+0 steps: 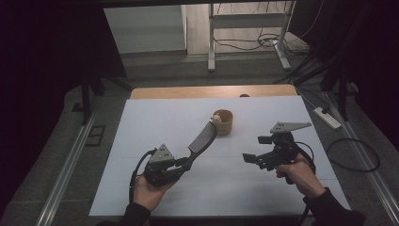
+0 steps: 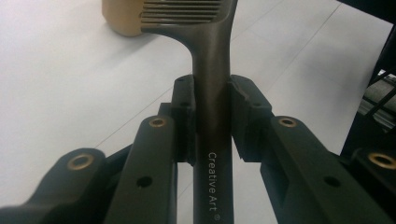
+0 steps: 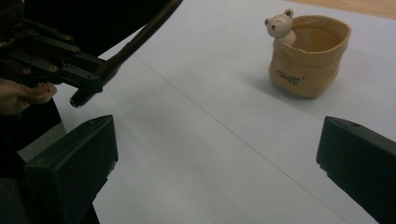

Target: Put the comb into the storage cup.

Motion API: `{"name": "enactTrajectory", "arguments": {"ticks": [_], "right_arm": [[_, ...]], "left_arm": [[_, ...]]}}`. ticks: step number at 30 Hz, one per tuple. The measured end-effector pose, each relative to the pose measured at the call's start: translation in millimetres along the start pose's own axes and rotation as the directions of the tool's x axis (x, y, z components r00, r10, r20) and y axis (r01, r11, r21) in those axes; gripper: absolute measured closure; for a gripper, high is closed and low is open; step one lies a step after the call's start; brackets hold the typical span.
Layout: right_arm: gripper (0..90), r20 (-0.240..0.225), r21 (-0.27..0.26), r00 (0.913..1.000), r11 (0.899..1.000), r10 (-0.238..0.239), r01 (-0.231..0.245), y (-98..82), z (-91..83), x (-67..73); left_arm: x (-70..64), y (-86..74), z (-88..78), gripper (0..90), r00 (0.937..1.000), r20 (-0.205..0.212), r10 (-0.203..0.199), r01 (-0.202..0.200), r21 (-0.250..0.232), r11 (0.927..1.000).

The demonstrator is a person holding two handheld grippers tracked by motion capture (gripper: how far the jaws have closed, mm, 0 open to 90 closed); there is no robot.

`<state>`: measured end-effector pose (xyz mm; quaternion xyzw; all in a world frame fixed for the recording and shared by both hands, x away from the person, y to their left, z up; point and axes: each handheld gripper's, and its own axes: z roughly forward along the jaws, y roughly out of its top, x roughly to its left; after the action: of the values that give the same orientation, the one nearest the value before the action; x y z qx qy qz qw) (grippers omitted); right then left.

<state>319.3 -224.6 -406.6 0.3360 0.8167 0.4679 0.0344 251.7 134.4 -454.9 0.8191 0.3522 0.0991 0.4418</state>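
Dark plastic comb (image 1: 203, 138) is already clamped by the left gripper (image 1: 184, 164) near the tan ceramic bear pot (image 1: 223, 122); placing it inside remains. The right gripper (image 1: 254, 151) is released, empty.

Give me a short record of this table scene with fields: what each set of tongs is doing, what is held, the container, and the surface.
left tongs: shut on the handle of the dark grey slotted plastic spatula, head raised toward the cup
right tongs: open, holding nothing, above the sheet
container: tan sack-shaped ceramic cup with a small white bear figure on its rim, upright
surface: white sheet over the wooden table
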Motion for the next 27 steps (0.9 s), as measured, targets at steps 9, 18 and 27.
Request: {"name": "enactTrajectory", "arguments": {"ticks": [9, 18, 27], "right_arm": [[0.0, -0.027, -0.003, 0.9990, 0.999, 0.035, -0.035, 13.0, 14.9, 0.2], [0.0, -0.025, 0.032, 0.9972, 0.997, 0.070, -0.069, 24.1, 29.8, 4.0], [0.0, -0.046, 0.034, 0.9959, 0.996, 0.078, -0.076, 31.9, 45.3, 7.8]], "left_arm": [[-3.3, 4.8, 10.1, 71.9, 0.9999, 0.010, 0.010, -0.010, -0.010, 0.9999], [-6.4, 8.5, 17.9, 71.9, 0.9995, 0.025, 0.018, -0.018, -0.010, 0.9998], [-8.0, 14.0, 23.5, 71.9, 0.9989, 0.034, 0.031, -0.030, -0.025, 0.9992]]}}
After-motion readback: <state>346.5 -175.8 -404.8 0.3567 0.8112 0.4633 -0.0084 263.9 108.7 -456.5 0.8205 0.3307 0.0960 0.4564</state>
